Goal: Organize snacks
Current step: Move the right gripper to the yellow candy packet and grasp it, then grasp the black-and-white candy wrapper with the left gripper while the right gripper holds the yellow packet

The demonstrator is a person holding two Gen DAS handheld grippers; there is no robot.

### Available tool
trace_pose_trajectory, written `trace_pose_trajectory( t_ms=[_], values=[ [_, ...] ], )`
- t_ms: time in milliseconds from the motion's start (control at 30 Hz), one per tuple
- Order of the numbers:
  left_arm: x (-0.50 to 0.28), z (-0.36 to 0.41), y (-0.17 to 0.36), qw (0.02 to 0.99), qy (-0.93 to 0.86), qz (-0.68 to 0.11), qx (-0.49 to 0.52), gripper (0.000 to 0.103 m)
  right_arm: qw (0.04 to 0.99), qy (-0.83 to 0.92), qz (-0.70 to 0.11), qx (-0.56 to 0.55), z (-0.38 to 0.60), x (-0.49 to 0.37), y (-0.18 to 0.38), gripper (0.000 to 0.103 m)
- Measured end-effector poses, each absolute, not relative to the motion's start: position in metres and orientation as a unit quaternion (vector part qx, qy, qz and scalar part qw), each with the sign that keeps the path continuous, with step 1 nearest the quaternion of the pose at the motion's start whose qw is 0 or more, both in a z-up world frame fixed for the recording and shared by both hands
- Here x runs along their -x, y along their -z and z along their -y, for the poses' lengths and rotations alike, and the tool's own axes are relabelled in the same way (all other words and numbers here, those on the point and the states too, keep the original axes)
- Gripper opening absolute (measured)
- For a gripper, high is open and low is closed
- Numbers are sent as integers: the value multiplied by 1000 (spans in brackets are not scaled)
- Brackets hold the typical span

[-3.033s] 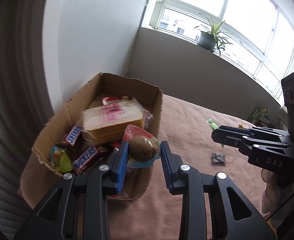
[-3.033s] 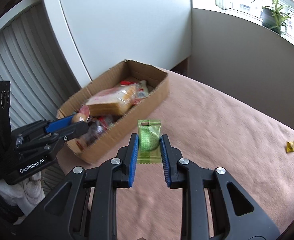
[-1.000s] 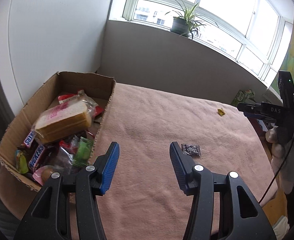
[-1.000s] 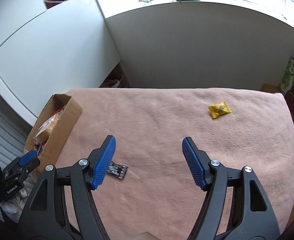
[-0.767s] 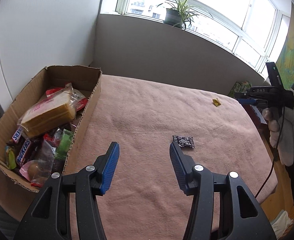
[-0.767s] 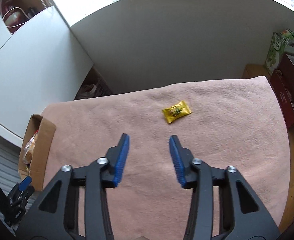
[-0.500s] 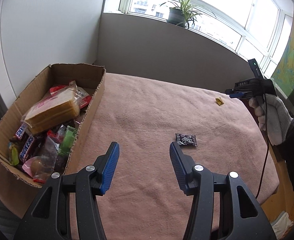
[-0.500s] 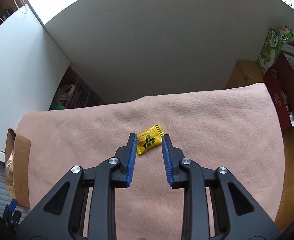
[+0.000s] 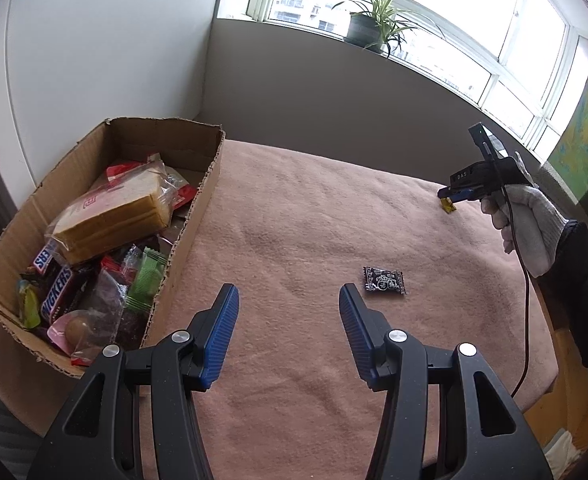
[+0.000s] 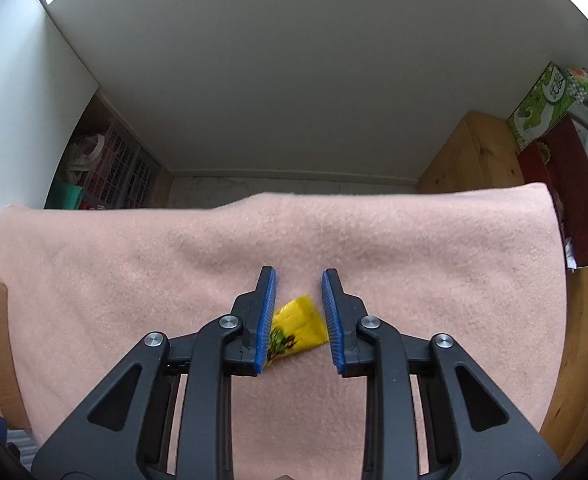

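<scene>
A cardboard box (image 9: 197, 216) at the left of the pink-covered table holds bread, Snickers bars, a green packet and other snacks. A small black packet (image 9: 384, 281) lies on the cloth just beyond my left gripper (image 9: 287, 308), which is open and empty above the cloth. A yellow candy packet (image 10: 298, 330) lies on the cloth between the jaws of my right gripper (image 10: 297, 284); the jaws are open, partly closed around it, the left pad near its edge. In the left wrist view the right gripper (image 9: 454, 196) sits at the far right over the yellow packet (image 9: 448, 206).
The pink cloth (image 10: 454, 280) ends close beyond the right gripper, with a wall behind. A wooden cabinet (image 10: 470, 152) and green and red boxes (image 10: 550, 104) stand at the right. A potted plant (image 9: 368, 28) sits on the windowsill.
My right gripper has moved away from the box to the far edge, lowered over the yellow packet and narrowed its jaws around it. My left gripper released its snack into the box and stays open.
</scene>
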State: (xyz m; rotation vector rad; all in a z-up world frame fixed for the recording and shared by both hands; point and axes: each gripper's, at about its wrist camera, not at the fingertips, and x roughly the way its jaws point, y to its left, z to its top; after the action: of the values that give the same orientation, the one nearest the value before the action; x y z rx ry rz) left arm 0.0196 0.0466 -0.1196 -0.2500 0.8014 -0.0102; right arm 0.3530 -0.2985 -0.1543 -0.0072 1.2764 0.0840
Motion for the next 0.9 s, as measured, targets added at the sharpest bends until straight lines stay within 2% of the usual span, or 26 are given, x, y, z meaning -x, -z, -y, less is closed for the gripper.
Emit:
trace_pose_trajectory(
  t_ms=[500,900],
  values=[
    [-16,-39,120,912,29,-389,127,51,773,-136,-620,0,265,-272,151,25],
    [-38,-13,128,903,90,-407,106,51,764,-174,-617,75,245,-190,148,25]
  ],
)
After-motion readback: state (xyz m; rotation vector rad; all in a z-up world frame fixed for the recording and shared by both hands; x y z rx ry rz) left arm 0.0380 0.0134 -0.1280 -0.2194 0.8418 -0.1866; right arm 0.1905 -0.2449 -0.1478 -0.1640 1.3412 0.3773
